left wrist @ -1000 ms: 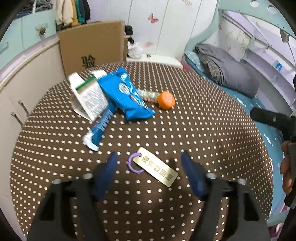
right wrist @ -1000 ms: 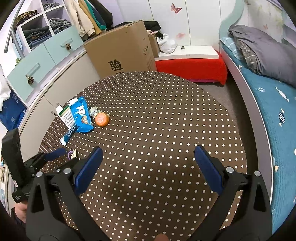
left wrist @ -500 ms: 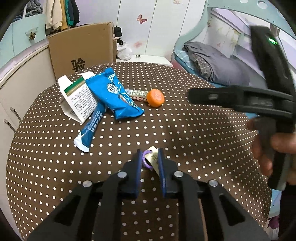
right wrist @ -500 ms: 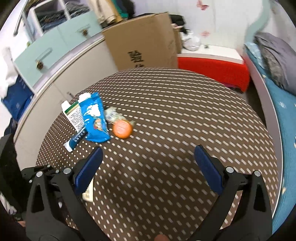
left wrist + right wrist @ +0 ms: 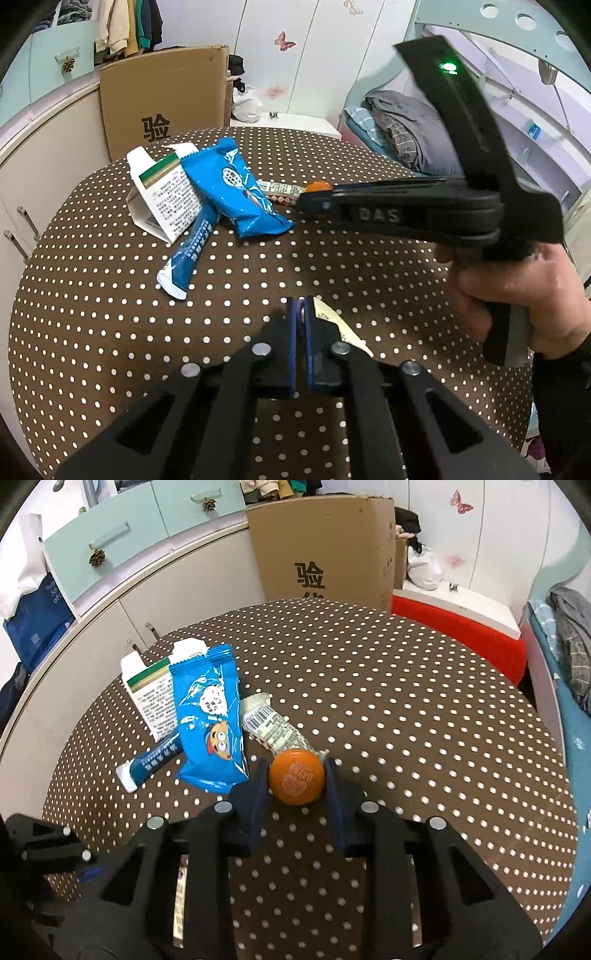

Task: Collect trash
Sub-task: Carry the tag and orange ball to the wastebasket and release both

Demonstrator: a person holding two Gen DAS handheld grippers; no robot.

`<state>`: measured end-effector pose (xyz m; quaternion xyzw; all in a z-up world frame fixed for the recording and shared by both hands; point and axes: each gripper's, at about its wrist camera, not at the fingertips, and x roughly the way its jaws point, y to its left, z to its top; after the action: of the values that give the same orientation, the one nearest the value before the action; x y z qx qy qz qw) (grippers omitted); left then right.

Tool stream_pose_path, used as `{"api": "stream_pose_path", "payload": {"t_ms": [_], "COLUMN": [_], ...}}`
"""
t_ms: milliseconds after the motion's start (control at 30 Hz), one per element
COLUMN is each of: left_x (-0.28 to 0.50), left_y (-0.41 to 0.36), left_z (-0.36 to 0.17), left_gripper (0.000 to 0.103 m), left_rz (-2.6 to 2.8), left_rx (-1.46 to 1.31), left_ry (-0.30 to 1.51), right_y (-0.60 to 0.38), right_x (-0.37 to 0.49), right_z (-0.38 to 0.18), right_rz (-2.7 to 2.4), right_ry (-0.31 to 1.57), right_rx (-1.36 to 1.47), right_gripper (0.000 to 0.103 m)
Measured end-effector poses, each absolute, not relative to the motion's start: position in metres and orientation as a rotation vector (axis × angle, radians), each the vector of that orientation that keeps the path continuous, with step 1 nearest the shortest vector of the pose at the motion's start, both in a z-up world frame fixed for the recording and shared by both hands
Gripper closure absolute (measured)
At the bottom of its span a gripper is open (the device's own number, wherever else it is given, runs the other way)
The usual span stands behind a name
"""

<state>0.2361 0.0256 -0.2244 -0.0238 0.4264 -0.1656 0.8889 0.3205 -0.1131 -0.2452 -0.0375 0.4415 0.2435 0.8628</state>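
My left gripper [image 5: 301,306] is shut on a purple ring with a gold tag [image 5: 334,325], low over the dotted brown table [image 5: 92,314]. My right gripper [image 5: 295,771] has its fingers against both sides of an orange cap [image 5: 296,781] on the table; it also shows in the left wrist view [image 5: 317,206]. Beside the cap lie a clear snack wrapper [image 5: 273,727], a blue snack bag [image 5: 210,716], a blue sachet [image 5: 151,762] and a white carton [image 5: 153,686].
A cardboard box [image 5: 325,550] stands behind the table. Cabinets with drawers [image 5: 110,550] run along the left. A red bench [image 5: 461,635] and a bed [image 5: 569,657] are at the right. The table's right half is bare cloth.
My left gripper closed on the ring and tag. My right gripper swung left across the table and closed around the orange cap.
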Motion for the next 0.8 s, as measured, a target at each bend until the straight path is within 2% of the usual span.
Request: {"api": "stream_pose_path", "payload": {"t_ms": [433, 800], "left_x": [0.232, 0.228], "left_y": [0.008, -0.026], "left_z": [-0.202, -0.145], "left_gripper": [0.100, 0.100], "left_rz": [-0.401, -0.485], "left_rx": [-0.069, -0.036], "left_ry": [0.833, 0.728], "right_y": [-0.192, -0.262], "right_x": [0.279, 0.252], "right_z": [-0.209, -0.169], "right_rz": [0.413, 0.333], "right_ry": [0.860, 0.759], "right_rx": [0.015, 0.122], "right_gripper": [0.073, 0.073]}}
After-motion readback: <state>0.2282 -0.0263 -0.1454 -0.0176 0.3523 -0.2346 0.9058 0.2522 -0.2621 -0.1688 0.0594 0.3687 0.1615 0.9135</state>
